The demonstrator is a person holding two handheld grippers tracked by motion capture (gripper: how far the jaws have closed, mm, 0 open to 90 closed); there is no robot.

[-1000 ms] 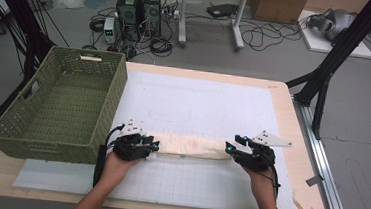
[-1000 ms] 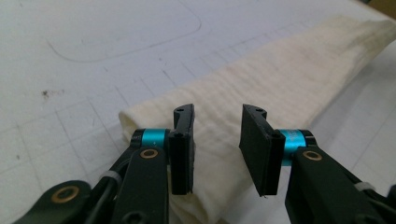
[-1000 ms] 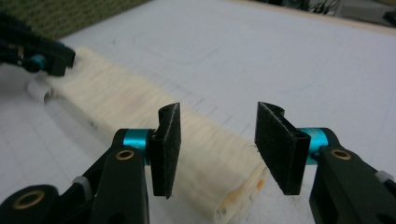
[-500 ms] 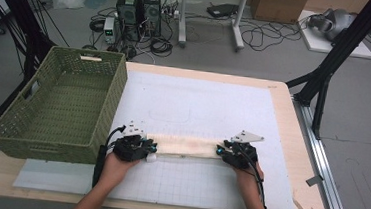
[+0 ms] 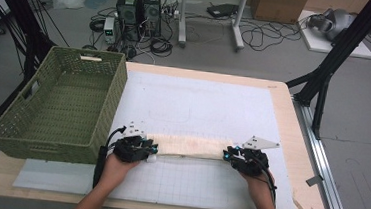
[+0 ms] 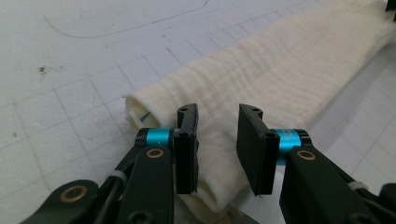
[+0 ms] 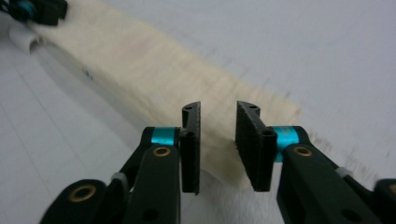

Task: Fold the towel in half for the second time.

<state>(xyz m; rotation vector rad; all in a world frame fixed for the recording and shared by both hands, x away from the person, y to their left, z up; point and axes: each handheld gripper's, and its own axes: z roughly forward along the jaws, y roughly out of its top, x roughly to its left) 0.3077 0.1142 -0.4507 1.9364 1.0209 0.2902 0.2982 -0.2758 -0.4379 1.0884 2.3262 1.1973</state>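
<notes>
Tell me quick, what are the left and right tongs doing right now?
Left tongs: jaws apart over one end of the folded cream cloth, not pinching it.
Right tongs: jaws just been closing, apart over the cloth's other end, no grip yet.

Both forearms reach in from the near edge, hands level with each other and well apart. The left gripper (image 5: 151, 149) points right, the right gripper (image 5: 228, 154) left (tips facing each other). Both pairs of jaws, a narrow gap between them, have just been closing.

Overhead camera facing forward-down; two close jaw-level cameras; shared cream cloth (image 5: 190, 146).
</notes>
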